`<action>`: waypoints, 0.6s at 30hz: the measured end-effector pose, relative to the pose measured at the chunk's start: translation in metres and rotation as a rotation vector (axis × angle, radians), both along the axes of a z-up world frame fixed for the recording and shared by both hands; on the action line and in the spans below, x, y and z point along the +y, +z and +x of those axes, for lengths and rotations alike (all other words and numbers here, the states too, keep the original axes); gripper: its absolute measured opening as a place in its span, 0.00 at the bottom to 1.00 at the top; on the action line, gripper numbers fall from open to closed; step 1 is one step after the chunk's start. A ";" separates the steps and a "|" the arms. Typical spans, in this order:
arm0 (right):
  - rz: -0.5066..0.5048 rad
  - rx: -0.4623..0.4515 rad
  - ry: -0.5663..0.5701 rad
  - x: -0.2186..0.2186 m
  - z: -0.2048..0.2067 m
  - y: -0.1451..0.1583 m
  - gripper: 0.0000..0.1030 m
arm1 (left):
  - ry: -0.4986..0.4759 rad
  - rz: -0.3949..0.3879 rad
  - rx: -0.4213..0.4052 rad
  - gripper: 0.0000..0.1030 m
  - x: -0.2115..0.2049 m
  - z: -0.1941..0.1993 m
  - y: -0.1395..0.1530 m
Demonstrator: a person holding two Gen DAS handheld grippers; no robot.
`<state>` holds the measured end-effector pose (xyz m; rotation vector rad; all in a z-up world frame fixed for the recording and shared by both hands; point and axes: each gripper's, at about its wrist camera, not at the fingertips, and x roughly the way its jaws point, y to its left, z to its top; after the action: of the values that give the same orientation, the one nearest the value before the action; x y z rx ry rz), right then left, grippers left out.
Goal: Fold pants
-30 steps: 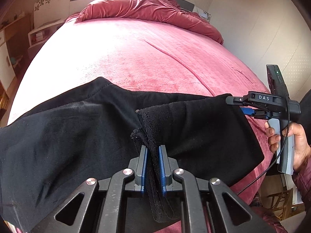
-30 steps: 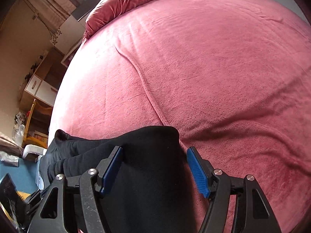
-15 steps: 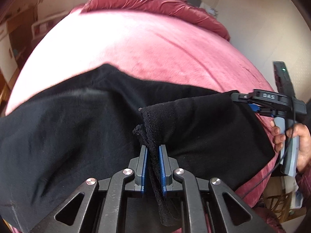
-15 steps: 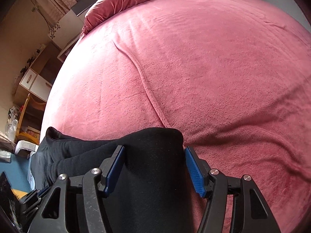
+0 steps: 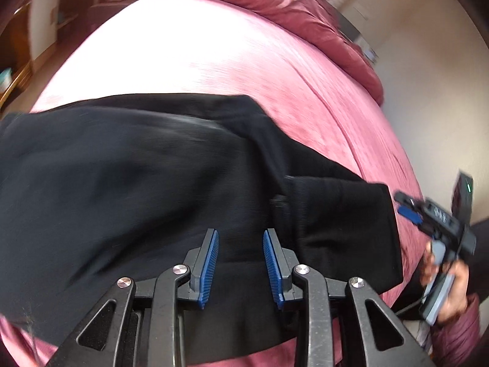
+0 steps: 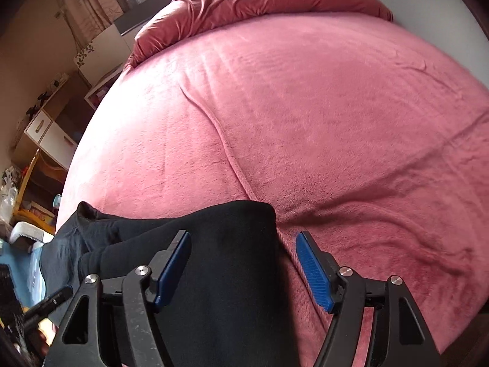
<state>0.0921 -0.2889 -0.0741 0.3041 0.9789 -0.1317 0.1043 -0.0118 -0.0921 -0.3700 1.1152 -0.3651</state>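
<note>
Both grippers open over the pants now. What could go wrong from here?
1. The black pants lie at the near edge of the pink bedspread, so a tug may slide them off.
2. The folded flap looks bunched, and pressing on could set a crooked crease.
3. The left gripper view is motion-blurred; a fast regrasp may miss the hem.
4. The right gripper straddles the cloth edge and may pinch bedspread too.

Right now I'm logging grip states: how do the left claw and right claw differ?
The left claw gapes narrowly, both fingers over the black pants; the right claw spreads much wider, straddling the pants' edge, one finger over the pink blanket. The left view is motion-blurred, the right view sharp. Both are open, gripping nothing, with blue pads.
</note>
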 end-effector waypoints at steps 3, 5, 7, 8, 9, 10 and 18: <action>-0.011 -0.028 0.055 0.022 -0.012 0.010 0.69 | 0.079 -0.010 0.011 0.30 0.032 -0.007 0.001; 0.003 -0.025 0.129 0.043 -0.019 0.012 0.68 | 0.123 -0.019 0.014 0.30 0.054 -0.014 0.001; 0.009 -0.016 0.226 0.071 -0.026 0.012 0.68 | 0.163 -0.020 0.015 0.30 0.072 -0.019 0.002; 0.017 -0.010 0.279 0.086 -0.029 0.011 0.67 | 0.183 -0.024 0.018 0.30 0.081 -0.020 0.002; 0.024 0.001 0.344 0.103 -0.033 0.009 0.67 | 0.204 -0.035 0.021 0.30 0.092 -0.022 0.002; 0.019 0.009 0.403 0.121 -0.038 0.007 0.66 | 0.225 -0.048 0.024 0.30 0.101 -0.024 0.003; -0.067 0.078 0.724 0.224 -0.061 -0.024 0.65 | 0.449 -0.133 0.027 0.32 0.197 -0.046 0.007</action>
<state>0.0313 -0.0647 -0.0985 -0.1291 1.1059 0.4852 0.0580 0.1856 -0.0848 -0.7285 1.0029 -0.0363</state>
